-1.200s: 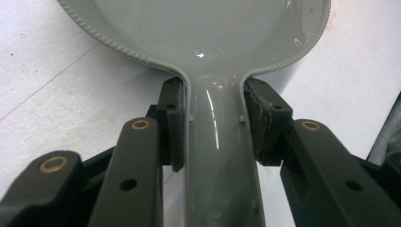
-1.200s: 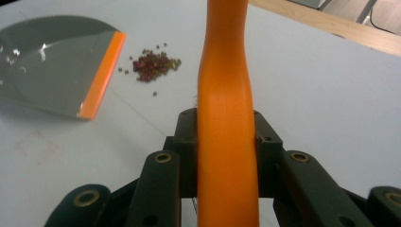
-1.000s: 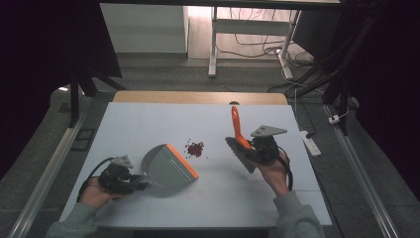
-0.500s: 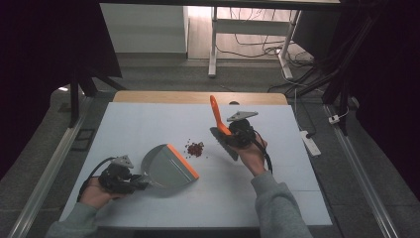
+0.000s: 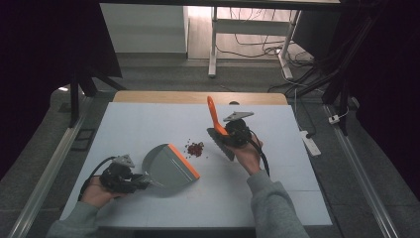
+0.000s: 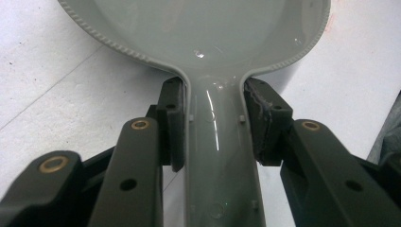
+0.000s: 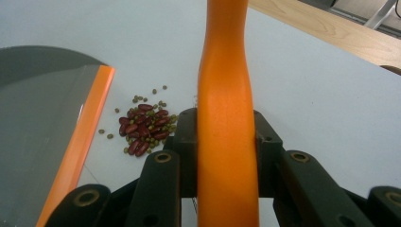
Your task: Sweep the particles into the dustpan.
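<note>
- The table (image 5: pixel 148 124) fills the middle of the high view — a pale blue-white top with a wooden strip along its far edge, bare but for the work in hand.
- Around it the room is dark: grey floor, metal rails at the lower left and right of the frame, a power strip (image 5: pixel 310 140) right of the table and cables at the top.
- The left gripper (image 6: pixel 213 142), lower left of the high view, is clamped on the handle of the grey dustpan (image 5: pixel 168 166) (orange lip toward the centre), which lies on the table.
- The right gripper (image 7: pixel 226 142), right of centre, is closed on the orange handle of the brush (image 5: pixel 215 119).
- A small heap of beans (image 5: pixel 195 148) — red and green — sits just beyond the dustpan's lip, near the brush.
</note>
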